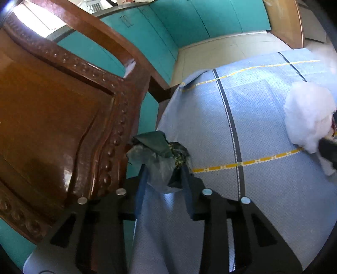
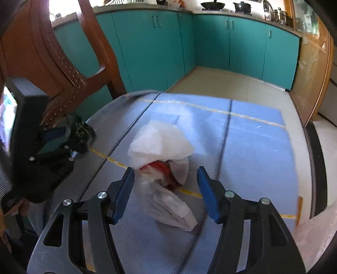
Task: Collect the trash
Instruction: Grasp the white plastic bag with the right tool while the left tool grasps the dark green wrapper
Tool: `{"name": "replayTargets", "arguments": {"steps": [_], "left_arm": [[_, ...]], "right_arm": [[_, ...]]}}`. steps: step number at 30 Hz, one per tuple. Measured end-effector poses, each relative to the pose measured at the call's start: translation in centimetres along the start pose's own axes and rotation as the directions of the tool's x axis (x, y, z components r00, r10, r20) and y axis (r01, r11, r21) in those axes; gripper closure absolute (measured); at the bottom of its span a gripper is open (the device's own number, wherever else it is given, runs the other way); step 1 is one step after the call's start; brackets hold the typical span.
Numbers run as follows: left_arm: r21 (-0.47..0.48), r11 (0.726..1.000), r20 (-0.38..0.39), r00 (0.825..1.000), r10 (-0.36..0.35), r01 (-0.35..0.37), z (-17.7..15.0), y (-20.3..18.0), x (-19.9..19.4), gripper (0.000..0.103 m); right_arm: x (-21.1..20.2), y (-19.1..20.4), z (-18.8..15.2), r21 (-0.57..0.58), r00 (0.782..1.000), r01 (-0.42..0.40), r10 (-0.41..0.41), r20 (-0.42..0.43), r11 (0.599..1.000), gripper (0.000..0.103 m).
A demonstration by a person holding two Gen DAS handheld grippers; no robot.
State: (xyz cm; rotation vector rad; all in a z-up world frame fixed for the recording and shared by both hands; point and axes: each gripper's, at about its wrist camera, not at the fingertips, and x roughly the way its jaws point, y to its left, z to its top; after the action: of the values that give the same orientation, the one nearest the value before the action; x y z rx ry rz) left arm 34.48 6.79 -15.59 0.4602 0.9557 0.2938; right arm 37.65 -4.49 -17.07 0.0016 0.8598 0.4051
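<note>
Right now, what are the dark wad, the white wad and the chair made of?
Dark wad: thin green-black plastic film by the look, crinkled with a dull sheen. White wad: probably thin plastic bag or tissue, translucent and creased, something red inside. Chair: wood, glossy brown varnish, carved beading with bright highlights.

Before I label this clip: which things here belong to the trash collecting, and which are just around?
Part of the job:
- dark green wrapper, between the left hand-held gripper fingers
- white crumpled bag, in front of the open right hand-held gripper

Just around:
- wooden chair
- blue tablecloth
- teal cabinets
- pots on the counter
</note>
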Motion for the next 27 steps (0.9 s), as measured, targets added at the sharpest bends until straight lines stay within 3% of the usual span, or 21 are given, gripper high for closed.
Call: {"name": "replayTargets", "arguments": {"steps": [1, 3, 5, 9, 12, 13, 16, 18, 20, 22, 27], "left_arm": [[-0.007, 1.000, 0.006, 1.000, -0.013, 0.013, 0.0, 0.1, -0.1, 0.075], [-0.048, 0.994, 0.027, 0.995, -0.099, 0.100, 0.0, 0.8, -0.9, 0.076], [-0.100, 0.971, 0.065, 0.975, -0.211, 0.217, -0.3, 1.8, -2.0, 0.076], [-0.112, 0.930, 0.170, 0.929, -0.329, 0.350, -1.2, 2.5, -4.7, 0.076], [-0.111, 0.861, 0.236, 0.855, -0.463, 0.497, -1.7, 2.7, -6.6, 0.076], [-0.100, 0.823, 0.256, 0.814, -0.521, 0.559, -1.8, 2.7, -7.2, 0.076], [-0.048, 0.769, 0.243, 0.754, -0.611, 0.638, -1.7, 1.3, -7.7, 0.075], [-0.016, 0.773, 0.202, 0.759, -0.619, 0.634, -2.1, -0.2, -7.4, 0.073], [0.005, 0.801, 0.165, 0.789, -0.591, 0.599, -2.0, -1.4, -6.9, 0.072], [0.016, 0.823, 0.166, 0.810, -0.562, 0.567, -1.8, -2.1, -6.9, 0.055], [0.001, 0.848, 0.160, 0.837, -0.523, 0.529, -0.8, -3.2, -6.0, 0.035]], "right_arm": [[0.1, 0.0, 0.0, 0.002, 1.000, -0.002, 0.002, 0.001, 1.000, 0.044], [0.1, 0.1, -0.1, 0.008, 1.000, -0.013, 0.012, 0.009, 1.000, 0.063], [-0.2, -0.2, -0.3, 0.016, 0.999, -0.034, 0.034, 0.005, 0.999, 0.084], [-3.0, -0.8, -1.0, 0.019, 0.999, -0.027, 0.026, 0.028, 0.999, 0.089], [-6.2, -1.6, -1.7, 0.016, 0.997, 0.023, -0.024, 0.069, 1.000, 0.089], [-7.2, -2.0, -2.0, 0.019, 0.997, 0.030, -0.032, 0.073, 0.999, 0.089], [-9.5, -3.0, -3.0, 0.015, 0.997, 0.051, -0.052, 0.055, 0.999, 0.089], [-10.0, -3.6, -4.2, 0.008, 0.999, 0.053, -0.053, 0.012, 0.999, 0.088], [-10.2, -4.3, -5.3, 0.018, 0.999, 0.053, -0.053, -0.002, 0.998, 0.075], [-10.2, -4.6, -5.7, 0.027, 0.998, 0.064, -0.064, 0.002, 0.998, 0.047], [-9.6, -4.2, -5.7, 0.011, 0.996, 0.092, -0.093, 0.011, 0.996, 0.040]]}}
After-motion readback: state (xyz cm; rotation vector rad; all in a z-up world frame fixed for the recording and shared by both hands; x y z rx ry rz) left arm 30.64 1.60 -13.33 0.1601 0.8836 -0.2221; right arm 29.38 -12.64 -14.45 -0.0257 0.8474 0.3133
